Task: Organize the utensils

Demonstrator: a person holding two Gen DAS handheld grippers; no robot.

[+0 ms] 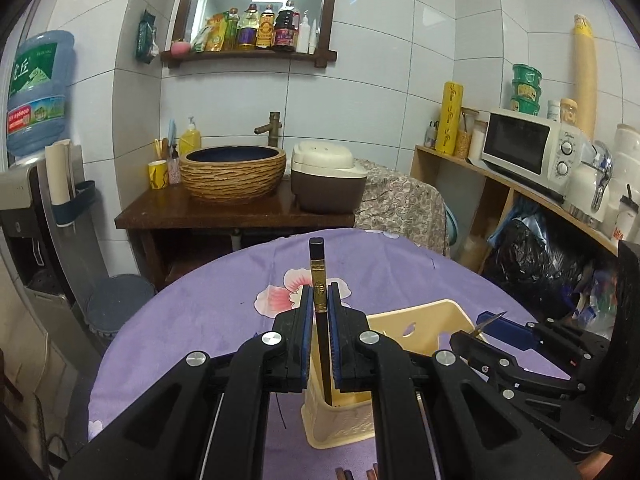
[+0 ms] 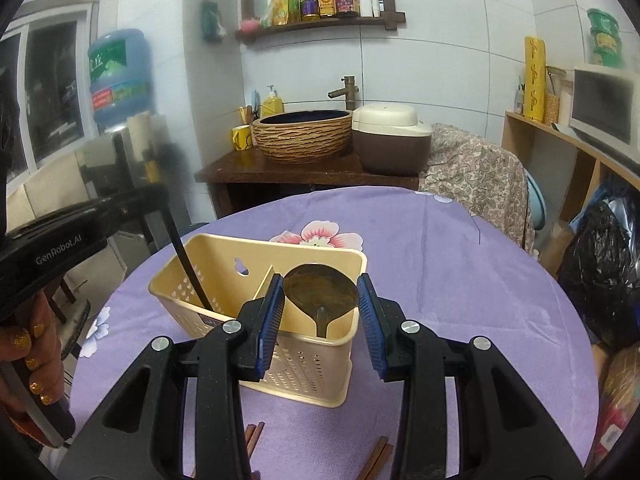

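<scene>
Your two grippers are matte black plastic with a fine speckled grain. On the left gripper [image 1: 320,300], each finger carries a blue ribbed pad [image 1: 307,320] and broad angular linkage arms with triangular cut-outs, pinned by round silver screws [image 1: 271,337]. The right gripper [image 2: 320,300] is built the same, with blue pads [image 2: 272,320] and silver pivot screws [image 2: 409,326]. Seen from the right wrist camera, the left unit's side reads "GenRobot.AI" in pale lettering. Your left hand [image 2: 28,356] wears glittery gold nail polish.
</scene>
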